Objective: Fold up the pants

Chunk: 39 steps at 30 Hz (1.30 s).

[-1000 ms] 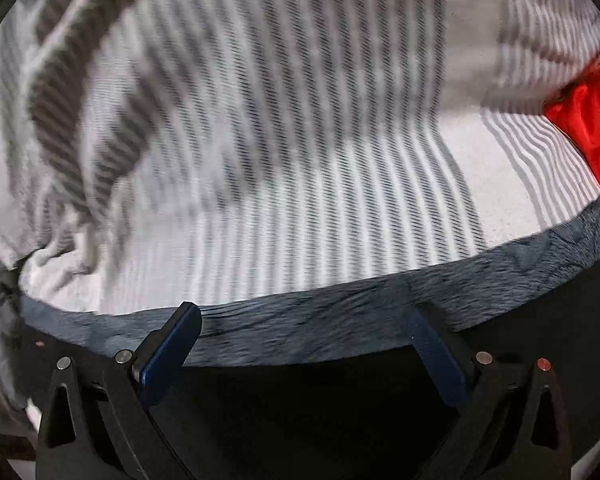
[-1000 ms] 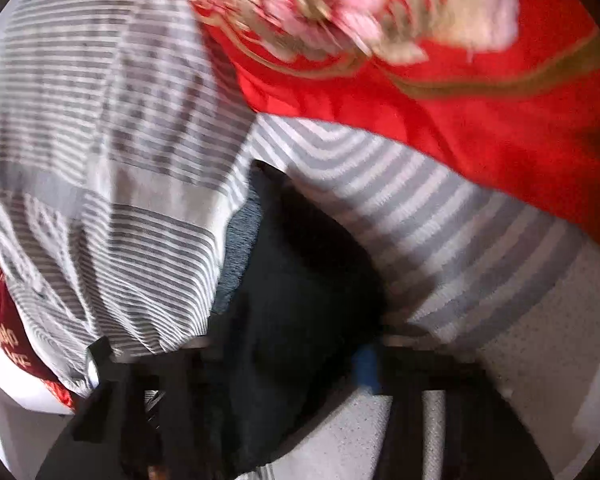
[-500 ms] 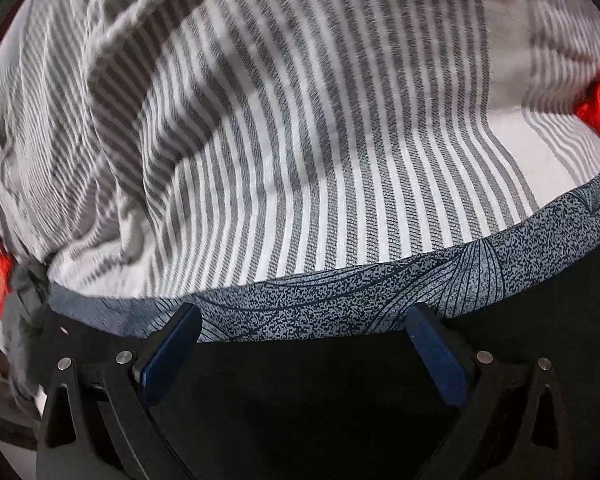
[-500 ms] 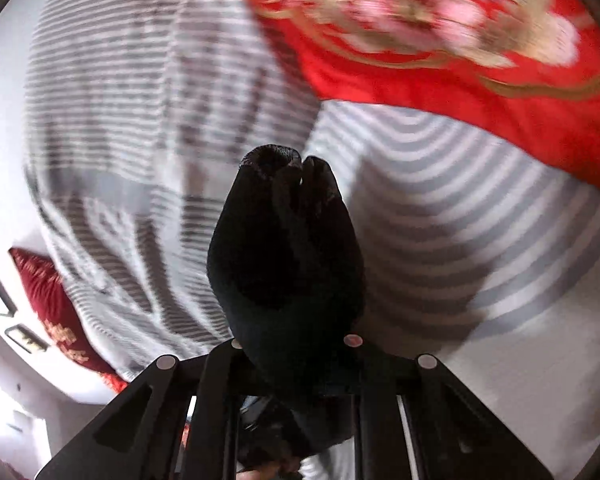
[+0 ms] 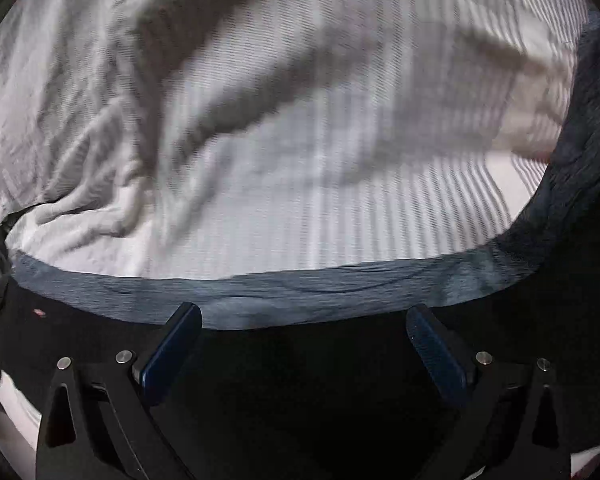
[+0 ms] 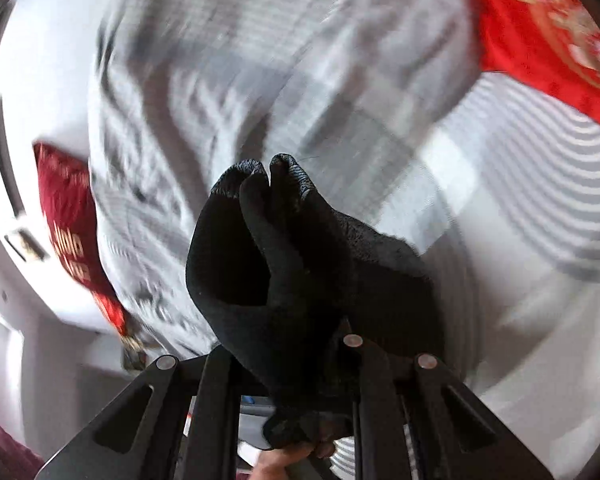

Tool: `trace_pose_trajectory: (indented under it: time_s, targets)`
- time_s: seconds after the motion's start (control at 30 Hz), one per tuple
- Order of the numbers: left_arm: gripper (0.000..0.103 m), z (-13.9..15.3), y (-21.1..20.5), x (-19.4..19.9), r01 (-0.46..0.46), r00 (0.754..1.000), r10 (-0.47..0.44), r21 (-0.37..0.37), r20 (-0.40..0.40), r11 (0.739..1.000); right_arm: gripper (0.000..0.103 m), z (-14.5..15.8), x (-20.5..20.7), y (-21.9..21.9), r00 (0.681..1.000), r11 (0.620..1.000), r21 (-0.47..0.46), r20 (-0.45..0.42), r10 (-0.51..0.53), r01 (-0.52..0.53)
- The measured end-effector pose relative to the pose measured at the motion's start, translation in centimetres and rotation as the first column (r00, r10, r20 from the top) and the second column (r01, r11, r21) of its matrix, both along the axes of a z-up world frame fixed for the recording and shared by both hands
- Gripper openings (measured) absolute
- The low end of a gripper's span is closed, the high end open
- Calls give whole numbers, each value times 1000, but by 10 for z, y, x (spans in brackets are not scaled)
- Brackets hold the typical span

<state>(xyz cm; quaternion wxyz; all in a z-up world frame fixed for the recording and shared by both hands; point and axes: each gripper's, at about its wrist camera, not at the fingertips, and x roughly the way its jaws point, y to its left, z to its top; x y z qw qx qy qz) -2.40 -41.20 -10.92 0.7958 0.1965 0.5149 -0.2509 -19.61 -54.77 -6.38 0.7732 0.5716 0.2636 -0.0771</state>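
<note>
Covering the bed, striped sheet; left tongs spread, right tongs clamping black pants.

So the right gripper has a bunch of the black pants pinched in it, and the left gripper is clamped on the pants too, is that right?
Not quite. The right gripper is shut on a bunch of the black pants, but the left wrist view shows the left gripper open, fingers spread apart above the pants, clamping nothing.

Left gripper is wide open, its 2 blue fingers far apart w/ nothing between them. Right gripper is squeezed tight on a bunch of the black pants, fingers hidden by cloth
</note>
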Motion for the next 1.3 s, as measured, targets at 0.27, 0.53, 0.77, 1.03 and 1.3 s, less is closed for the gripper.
trace_pose_trajectory:
  time_s: [0.27,0.53,0.77,1.03,1.3]
  targets:
    - [103,23,116,58,-146,989,145,23,22,989,15,-23,84,108,965,968,-135,-184,187,-213]
    - [103,5,225,79,-273,962,274,107,-2,956,23,-82,134,211,838,861,-293,-492,236,-415]
    - [103,0,271,86,-300,952,305,118,-27,947,72,-59,147,264,758,721,-387,-584,292,-575]
    - [103,29,241,69,-138,986,139,10,-94,990,70,-14,107,191,787,825,-353,-593,168,-442]
    - [100,32,166,25,35,978,-58,-115,-199,993,38,-48,109,110,728,875,-259,-671,141,-408]
